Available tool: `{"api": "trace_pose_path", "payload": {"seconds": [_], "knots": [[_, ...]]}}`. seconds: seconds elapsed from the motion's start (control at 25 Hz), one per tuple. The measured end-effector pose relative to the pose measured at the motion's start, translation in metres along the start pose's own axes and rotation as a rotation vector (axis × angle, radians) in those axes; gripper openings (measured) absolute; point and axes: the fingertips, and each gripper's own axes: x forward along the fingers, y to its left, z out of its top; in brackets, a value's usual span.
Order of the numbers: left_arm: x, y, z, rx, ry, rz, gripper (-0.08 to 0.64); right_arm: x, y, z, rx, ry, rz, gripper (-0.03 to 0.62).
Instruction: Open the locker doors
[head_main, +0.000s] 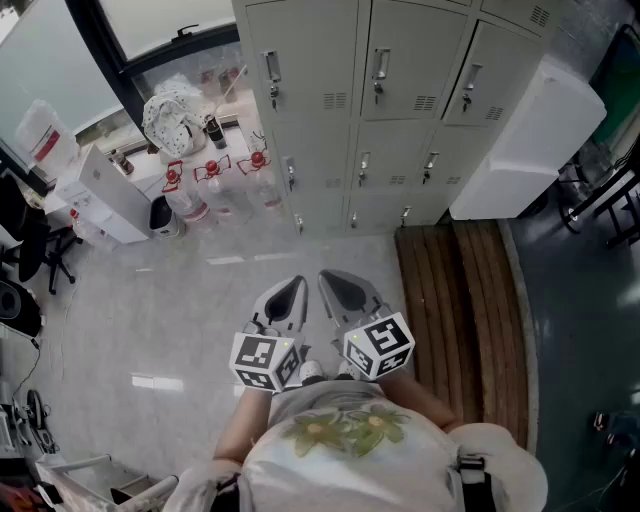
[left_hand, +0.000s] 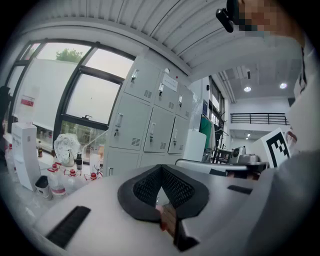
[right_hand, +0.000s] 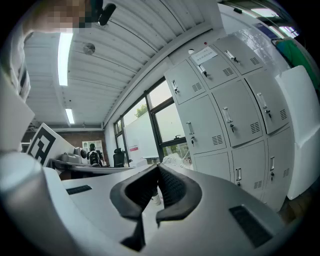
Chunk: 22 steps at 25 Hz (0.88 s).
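Standing across the pale floor (head_main: 200, 300) from the person, the lockers (head_main: 400, 110) form a light grey bank three columns wide. Every door is flush shut, each with an upright metal handle (head_main: 380, 75) and a small slotted vent (head_main: 424, 102). Red-capped bottles (head_main: 215, 180) crowd the floor at their left. The left tongs (head_main: 296, 285) and right tongs (head_main: 327, 277) are both closed on nothing, well short of the doors.

Light grey metal locker doors (head_main: 400, 90). Glossy pale grey floor (head_main: 150, 300). Brown slatted wooden bench (head_main: 460, 310). Clear plastic bottles (head_main: 192, 205), red caps. Shells of left gripper (head_main: 297, 285) and right gripper (head_main: 327, 278) pale grey; jaws black; marker cubes black-and-white squares.
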Motion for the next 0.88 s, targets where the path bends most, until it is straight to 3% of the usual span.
{"api": "trace_pose_path", "payload": {"seconds": [0.56,0.88], "knots": [[0.017,-0.016,-0.011,-0.032,0.025,0.014,0.029,-0.012,-0.015,0.006,0.037,-0.021,0.062,0.029],[0.018,-0.024,-0.029,-0.051,0.043,0.073,0.029,-0.023,-0.018,-0.004,0.011,-0.016,0.129,0.031]]}}
